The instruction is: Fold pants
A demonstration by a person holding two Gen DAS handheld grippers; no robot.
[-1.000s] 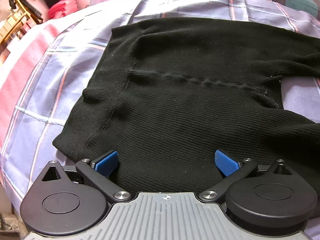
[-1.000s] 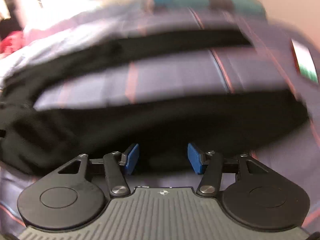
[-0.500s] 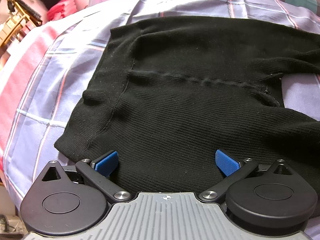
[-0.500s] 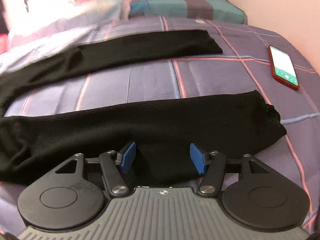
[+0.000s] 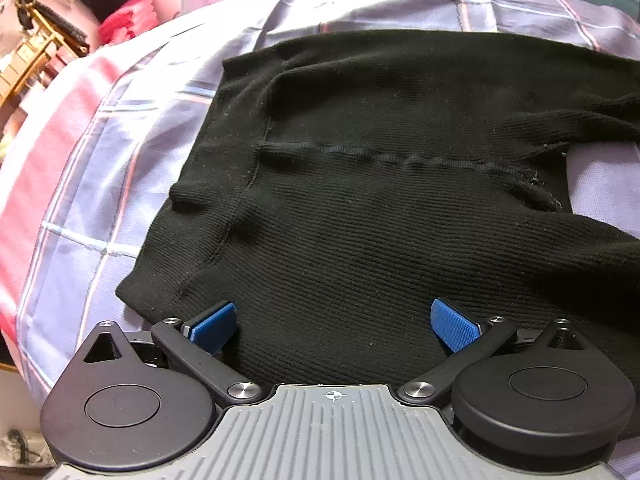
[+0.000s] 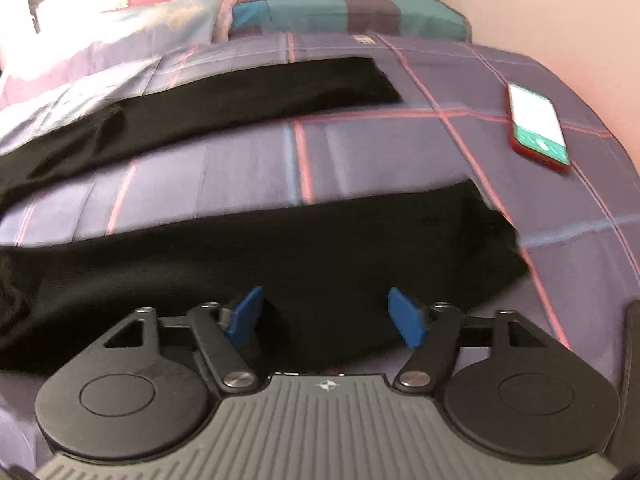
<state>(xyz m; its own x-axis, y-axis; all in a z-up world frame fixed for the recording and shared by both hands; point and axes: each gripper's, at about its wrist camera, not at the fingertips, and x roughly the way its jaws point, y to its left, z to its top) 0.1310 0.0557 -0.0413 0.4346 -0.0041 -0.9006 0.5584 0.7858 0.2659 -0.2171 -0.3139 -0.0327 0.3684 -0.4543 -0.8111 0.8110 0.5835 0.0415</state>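
Black ribbed knit pants [image 5: 360, 208] lie spread flat on a plaid bedsheet [image 5: 104, 184]. The left wrist view shows the waist and seat, with the waistband at the left. My left gripper [image 5: 334, 322] is open, its blue pads [image 5: 212, 326] just above the near edge of the waist area. The right wrist view shows both legs: the near leg [image 6: 280, 256] and the far leg [image 6: 224, 100], apart with sheet between them. My right gripper [image 6: 326, 314] is open over the near leg close to its cuff end.
A red-cased phone [image 6: 536, 130] with a lit screen lies on the sheet at the right, beyond the near cuff. Pillows and folded bedding [image 6: 344, 8] are at the bed's far end. A pink wall [image 6: 560, 20] runs along the right. Clutter and shelves [image 5: 36, 52] stand left of the bed.
My right gripper has swung and settled closer over the near leg; the view went from blurred to clearer. My left gripper has barely moved. Both stay open.
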